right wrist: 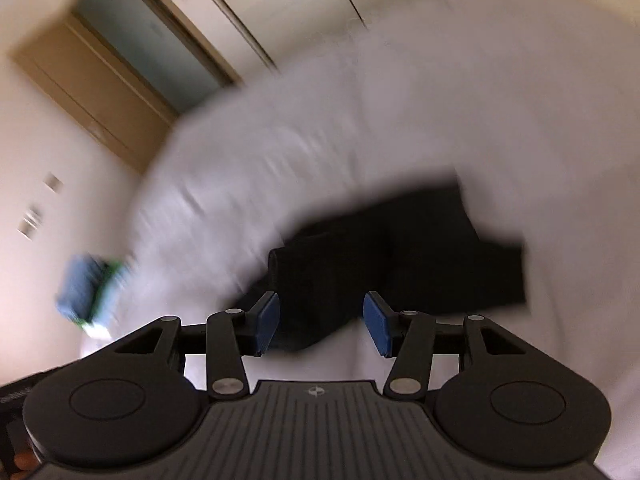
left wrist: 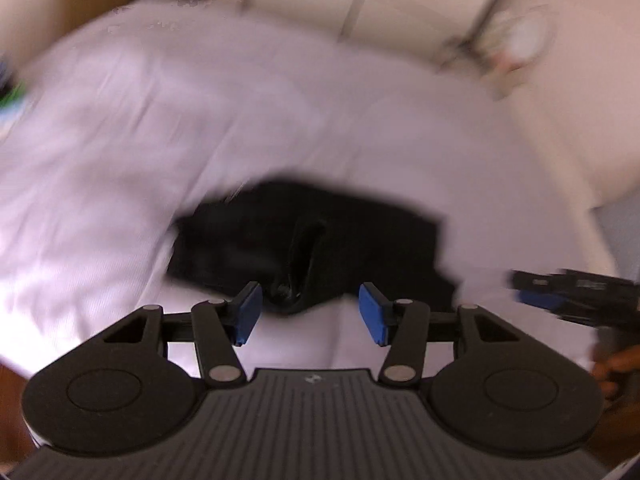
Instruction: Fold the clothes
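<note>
A black garment (left wrist: 320, 240) lies partly folded on a white bed sheet (left wrist: 160, 120). In the left wrist view my left gripper (left wrist: 310, 312) is open, its blue pads (left wrist: 248, 312) just short of the garment's near edge, holding nothing. My right gripper (left wrist: 540, 294) shows blurred at the right edge of that view, beside the garment. In the right wrist view my right gripper (right wrist: 320, 322) is open and empty, hovering over the near edge of the black garment (right wrist: 400, 264). Both views are motion-blurred.
The white bed (right wrist: 320, 140) fills most of both views. A blue and green item (right wrist: 88, 288) lies at the bed's left edge. Cream cupboards (left wrist: 400, 0) and a wooden door frame (right wrist: 100, 80) stand behind.
</note>
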Motion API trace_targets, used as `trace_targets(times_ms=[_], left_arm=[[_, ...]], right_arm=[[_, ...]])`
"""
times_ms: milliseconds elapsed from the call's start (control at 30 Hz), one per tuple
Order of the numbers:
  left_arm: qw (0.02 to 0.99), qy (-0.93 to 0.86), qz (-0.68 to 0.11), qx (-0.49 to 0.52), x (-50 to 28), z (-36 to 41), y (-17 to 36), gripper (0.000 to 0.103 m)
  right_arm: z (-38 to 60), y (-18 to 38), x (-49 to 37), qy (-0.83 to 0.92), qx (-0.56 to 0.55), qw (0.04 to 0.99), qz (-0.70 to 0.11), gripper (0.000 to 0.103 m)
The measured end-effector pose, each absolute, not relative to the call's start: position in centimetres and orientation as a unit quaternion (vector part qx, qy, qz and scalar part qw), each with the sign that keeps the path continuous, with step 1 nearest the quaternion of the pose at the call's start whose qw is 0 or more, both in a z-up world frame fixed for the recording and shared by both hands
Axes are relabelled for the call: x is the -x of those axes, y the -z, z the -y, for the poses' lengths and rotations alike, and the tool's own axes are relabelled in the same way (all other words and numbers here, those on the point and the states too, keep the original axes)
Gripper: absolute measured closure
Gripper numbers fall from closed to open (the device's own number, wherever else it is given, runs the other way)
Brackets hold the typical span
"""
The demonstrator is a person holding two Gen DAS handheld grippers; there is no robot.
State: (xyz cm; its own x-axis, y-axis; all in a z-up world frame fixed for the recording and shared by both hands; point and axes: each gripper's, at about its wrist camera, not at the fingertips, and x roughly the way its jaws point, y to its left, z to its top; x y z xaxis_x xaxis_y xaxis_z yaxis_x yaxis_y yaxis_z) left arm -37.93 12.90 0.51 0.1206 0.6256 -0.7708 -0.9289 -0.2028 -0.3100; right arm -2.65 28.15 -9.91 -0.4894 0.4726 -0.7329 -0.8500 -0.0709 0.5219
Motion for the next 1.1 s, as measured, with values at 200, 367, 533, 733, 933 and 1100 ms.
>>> trace_targets(times_ms=[200,367,533,733,933,1100], left_arm=[[0.517,-0.659,-0.175,0.517,40.1,-13.9,6.4,0.054],[0.482,-0.673,-0.151,0.540,40.3,-15.7,10.0,0.053],[0.450,-0.676,-0.151,0.563,42.8,-17.9,14.5,0.051],[0.432,-0.662,-0.153,0.593,48.2,-20.2,17.8,0.051],[0.431,-0.635,-0.179,0.616,53.0,-23.2,21.7,0.048],[0.463,-0.610,-0.244,0.594,54.7,-25.7,24.3,0.048]], right_arm=[[-32.5,11.9,2.6,-0.680,0.233,0.426,-0.549,0.046],[-35.3,14.9,3.7,-0.697,0.280,0.394,-0.530,0.042],[-35.2,16.6,7.2,-0.710,0.328,0.366,-0.503,0.039],[-37.1,18.9,14.8,-0.710,0.348,0.364,-0.492,0.038],[-38.4,22.3,23.1,-0.690,0.375,0.399,-0.474,0.038],[-39.2,24.7,29.0,-0.693,0.434,0.440,-0.373,0.038]])
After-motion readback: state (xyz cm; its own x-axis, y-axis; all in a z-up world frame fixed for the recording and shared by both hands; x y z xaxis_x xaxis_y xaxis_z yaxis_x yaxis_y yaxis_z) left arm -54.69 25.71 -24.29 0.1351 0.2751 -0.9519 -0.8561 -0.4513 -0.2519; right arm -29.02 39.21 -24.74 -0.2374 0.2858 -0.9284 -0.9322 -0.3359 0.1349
